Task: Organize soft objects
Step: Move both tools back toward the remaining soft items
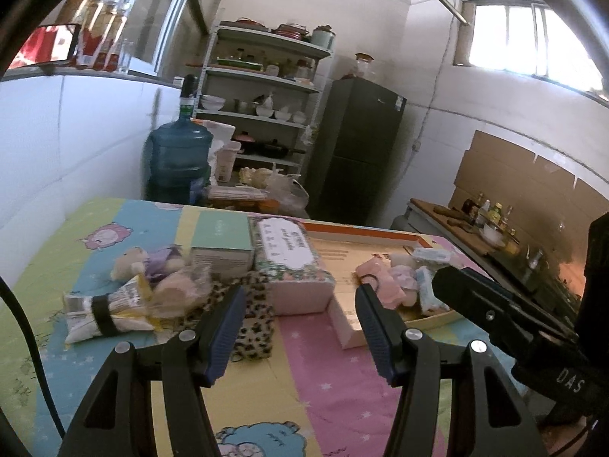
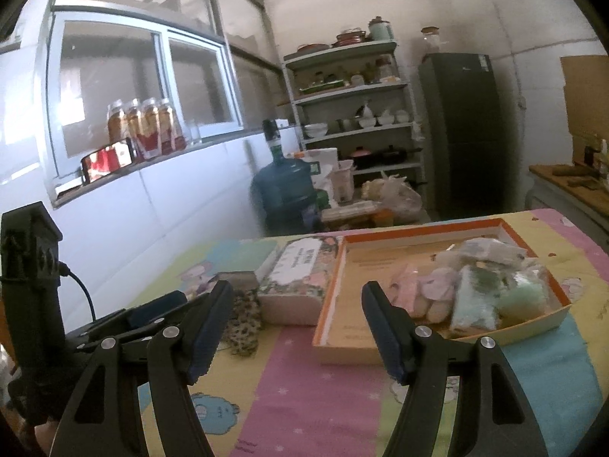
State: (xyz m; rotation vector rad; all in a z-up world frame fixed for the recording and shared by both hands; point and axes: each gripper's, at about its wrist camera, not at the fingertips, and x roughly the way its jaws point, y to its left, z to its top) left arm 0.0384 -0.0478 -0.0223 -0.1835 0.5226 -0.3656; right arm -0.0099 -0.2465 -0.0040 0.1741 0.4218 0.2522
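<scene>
Both grippers are open and hold nothing. Left gripper (image 1: 300, 304) hangs over the pastel cloth (image 1: 327, 373), near a leopard pouch (image 1: 255, 323). Right gripper (image 2: 297, 301) hangs in front of the orange tray (image 2: 418, 228), which holds a pile of soft toys (image 2: 472, 289). More soft toys (image 1: 152, 266) lie on the cloth, left of two boxes (image 1: 293, 262). Behind stand a shelf (image 2: 354, 87), a fridge (image 2: 464, 133) and a water jug (image 1: 179, 160).

Soft cloth, card and plastic

Printed cloth cover (image 1: 331, 388); matt card tray (image 2: 418, 236); crinkly glossy wrappers (image 1: 114, 312); fuzzy leopard fabric (image 1: 255, 327)
</scene>
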